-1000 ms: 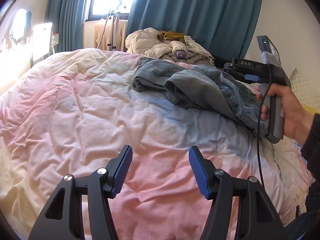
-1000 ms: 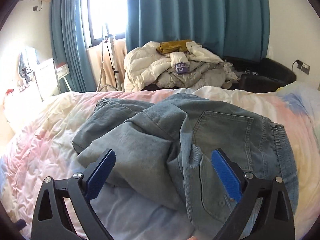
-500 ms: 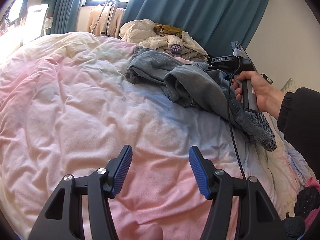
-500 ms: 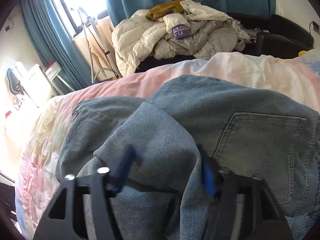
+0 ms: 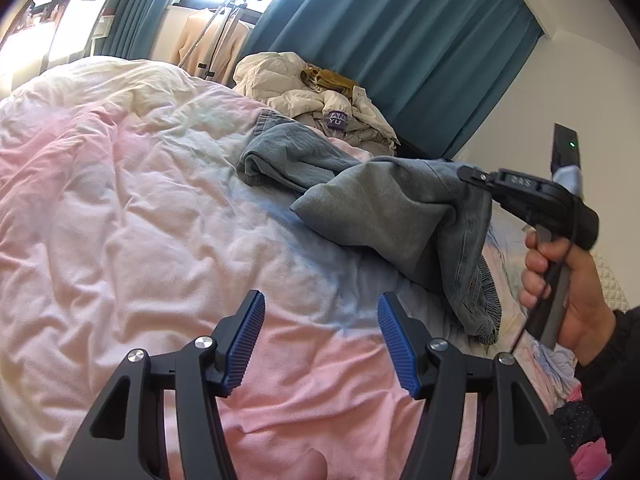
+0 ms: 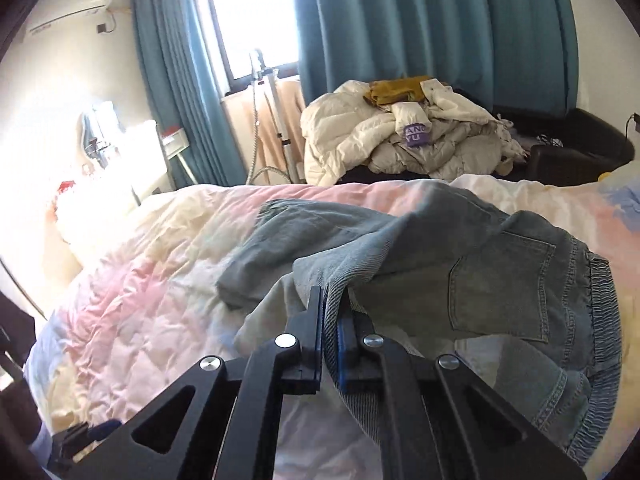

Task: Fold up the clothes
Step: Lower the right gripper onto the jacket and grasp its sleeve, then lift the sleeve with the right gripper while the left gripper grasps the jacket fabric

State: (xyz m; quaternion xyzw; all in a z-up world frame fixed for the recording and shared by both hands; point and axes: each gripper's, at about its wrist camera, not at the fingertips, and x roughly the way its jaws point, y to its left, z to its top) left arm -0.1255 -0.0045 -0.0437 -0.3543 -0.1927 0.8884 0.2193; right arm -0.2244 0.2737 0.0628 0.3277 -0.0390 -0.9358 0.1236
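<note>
A pair of blue-grey jeans (image 5: 384,204) lies crumpled on the pink and white duvet (image 5: 132,216). My right gripper (image 6: 330,320) is shut on a fold of the jeans (image 6: 460,276) and holds it lifted off the bed; a back pocket and the elastic waistband hang to the right. In the left wrist view the right gripper (image 5: 470,176) pinches the raised denim at the right. My left gripper (image 5: 320,340) is open and empty above the pink part of the duvet, in front of the jeans.
A heap of cream jackets and other clothes (image 5: 320,96) sits beyond the bed's far edge, also in the right wrist view (image 6: 404,136). Teal curtains (image 6: 440,32) and a window are behind. A stand (image 6: 268,112) is by the window. The duvet (image 6: 132,280) spreads left.
My right gripper went from open over the jeans to shut on a fold and has lifted it. My left gripper stayed open over the duvet.
</note>
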